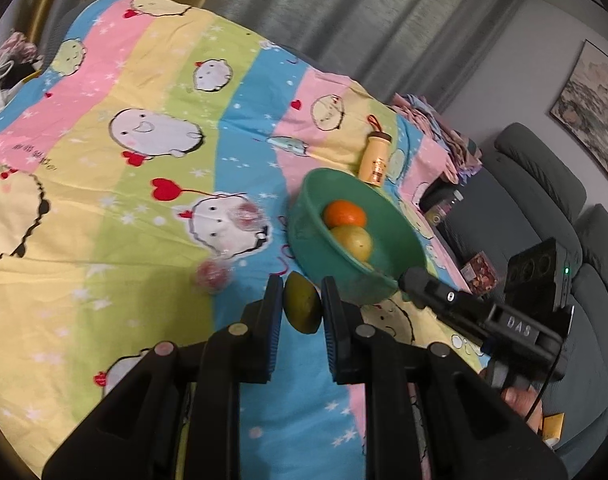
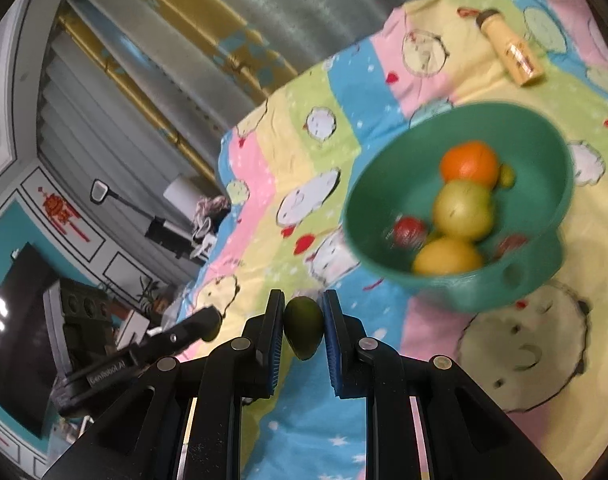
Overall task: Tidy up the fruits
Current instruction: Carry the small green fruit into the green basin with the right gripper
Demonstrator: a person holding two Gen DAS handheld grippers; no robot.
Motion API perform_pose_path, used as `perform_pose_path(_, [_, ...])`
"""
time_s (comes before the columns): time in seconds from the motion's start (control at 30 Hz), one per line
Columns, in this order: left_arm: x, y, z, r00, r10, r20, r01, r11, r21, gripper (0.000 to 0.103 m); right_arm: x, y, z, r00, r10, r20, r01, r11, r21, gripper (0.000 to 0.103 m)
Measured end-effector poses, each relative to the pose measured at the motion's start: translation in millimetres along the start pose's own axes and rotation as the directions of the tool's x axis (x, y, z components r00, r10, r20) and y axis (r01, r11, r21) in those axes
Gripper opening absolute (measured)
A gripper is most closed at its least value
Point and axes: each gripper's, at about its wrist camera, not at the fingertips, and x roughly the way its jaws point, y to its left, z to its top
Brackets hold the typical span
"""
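My left gripper [image 1: 302, 285] is shut on a small green citrus fruit [image 1: 301, 306], held above the cloth just left of the green bowl [image 1: 316, 240]. The bowl holds an orange [image 1: 344, 213] and a yellow-green fruit [image 1: 353, 243]. My right gripper [image 2: 304, 299] is shut on another green fruit [image 2: 304, 326], near the bowl [image 2: 484, 290]. In the right wrist view the bowl contains an orange [image 2: 470, 164], a pale green apple [image 2: 462, 210], a yellow lemon [image 2: 448, 259] and small red fruits [image 2: 409, 232]. Two small red wrapped fruits [image 1: 212, 276] lie on the cloth.
A striped cartoon-print cloth [image 1: 144, 184] covers the table. A yellow bottle [image 1: 375, 160] lies behind the bowl. A grey sofa [image 1: 544, 184] stands to the right, curtains hang behind, and a person's hand [image 1: 520, 400] holds the right gripper's handle.
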Motion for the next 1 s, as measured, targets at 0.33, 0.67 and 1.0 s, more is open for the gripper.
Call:
perform_pose_path(0.33, [23,-32,8,1.0,0.008,-0.003,-0.008,0.998,0.061,0.019,-16,-27,31,0.997,-0.017,0.07,0.018,1.0,-0.024,0.021])
perform_pose_path(0.67, [67,-69,34,0.996,0.091,-0.017,-0.086,0.978,0.188,0.019,-18,-40,51,0.982,-0.148,0.116,0.16,0.981,-0.105,0.021])
perform_pose_path(1.0, [115,-97,44,0.988,0.147,-0.056,-0.125,0.949,0.289,0.019,-12,-57,56,0.974,-0.205,0.097,0.216,0.969,-0.117,0.021])
